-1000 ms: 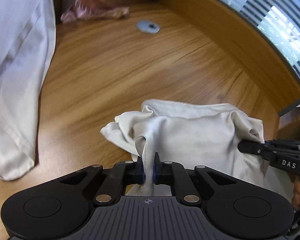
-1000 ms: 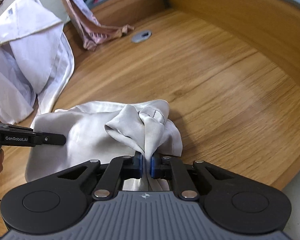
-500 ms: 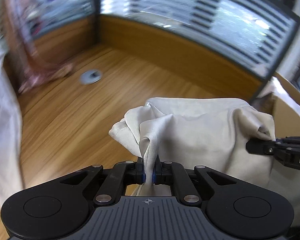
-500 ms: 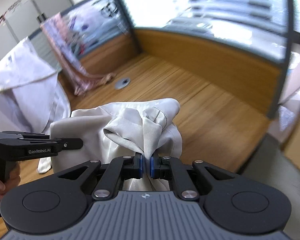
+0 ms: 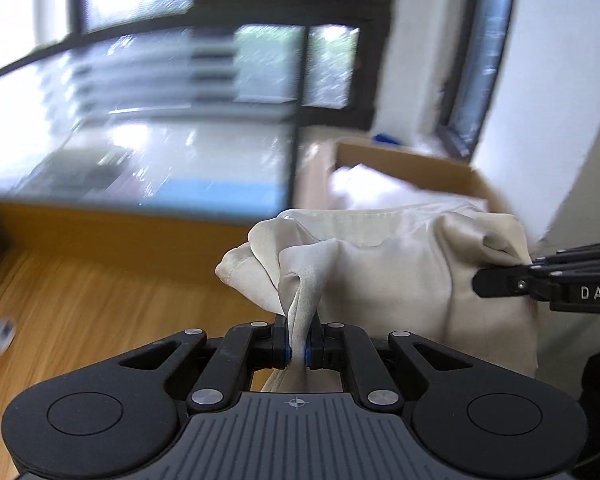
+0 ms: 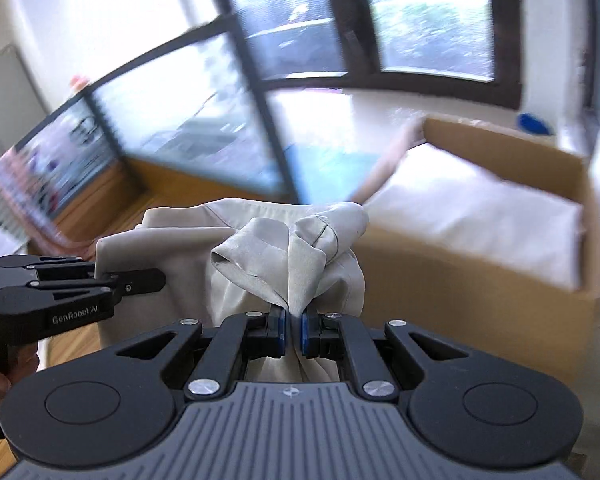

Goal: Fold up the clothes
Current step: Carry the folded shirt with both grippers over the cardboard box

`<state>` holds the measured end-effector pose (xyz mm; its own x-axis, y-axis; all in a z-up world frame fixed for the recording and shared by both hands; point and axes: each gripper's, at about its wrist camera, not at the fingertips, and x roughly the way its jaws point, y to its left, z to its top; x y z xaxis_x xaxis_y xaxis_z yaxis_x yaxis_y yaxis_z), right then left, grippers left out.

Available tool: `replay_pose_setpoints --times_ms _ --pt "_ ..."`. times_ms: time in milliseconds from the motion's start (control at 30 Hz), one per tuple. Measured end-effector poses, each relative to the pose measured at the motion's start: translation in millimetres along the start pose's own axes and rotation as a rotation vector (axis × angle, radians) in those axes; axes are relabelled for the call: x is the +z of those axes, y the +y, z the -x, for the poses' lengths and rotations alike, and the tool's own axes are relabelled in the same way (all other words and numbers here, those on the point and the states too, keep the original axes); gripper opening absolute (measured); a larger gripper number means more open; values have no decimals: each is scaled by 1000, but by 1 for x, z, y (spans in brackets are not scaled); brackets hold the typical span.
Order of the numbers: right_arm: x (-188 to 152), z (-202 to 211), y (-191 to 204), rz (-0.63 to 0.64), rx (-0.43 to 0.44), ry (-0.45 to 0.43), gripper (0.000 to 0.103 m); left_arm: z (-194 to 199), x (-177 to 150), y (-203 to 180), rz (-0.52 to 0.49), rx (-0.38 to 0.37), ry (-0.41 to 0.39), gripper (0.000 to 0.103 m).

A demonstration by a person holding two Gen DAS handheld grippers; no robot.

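A: What do the tongs have hold of?

B: Both are clenched on the same cream satin garment (image 5: 400, 280). The left gripper (image 5: 298, 350) pinches a bunched fold of it between its blue pads, and the right gripper (image 6: 294, 334) grips another bunched corner with a seamed hem.

A: Where is the garment?

B: Held in the air between the two grippers, hanging down from the pinched corners, above the edge of the wooden table (image 5: 100, 312). In the left wrist view the right gripper (image 5: 484, 282) shows at the cloth's far corner; in the right wrist view the left gripper (image 6: 156, 280) is clamped at the other end, with a hand (image 6: 4, 376) on its grip.

A: What lies beyond it?

B: An open cardboard box (image 6: 480, 292) with white cloth (image 6: 472, 208) lying inside, beside blurred windows (image 6: 284, 48).
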<state>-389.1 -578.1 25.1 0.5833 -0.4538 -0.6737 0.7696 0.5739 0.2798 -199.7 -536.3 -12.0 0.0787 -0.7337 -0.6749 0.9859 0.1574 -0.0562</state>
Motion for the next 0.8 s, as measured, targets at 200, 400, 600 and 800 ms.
replay_pose_setpoints --times_ms 200,400,600,800 --pt "43 18 -77 -10 -86 -79 8 -51 61 -57 -31 -41 -35 8" --pt "81 10 -137 22 -164 -137 8 -98 110 -95 -80 -38 -68 9" --pt "106 -21 -170 53 -216 -124 8 -137 131 -112 -87 -36 -62 9" --pt "118 -63 -184 83 -248 -61 8 -176 136 -113 -62 -20 16 9"
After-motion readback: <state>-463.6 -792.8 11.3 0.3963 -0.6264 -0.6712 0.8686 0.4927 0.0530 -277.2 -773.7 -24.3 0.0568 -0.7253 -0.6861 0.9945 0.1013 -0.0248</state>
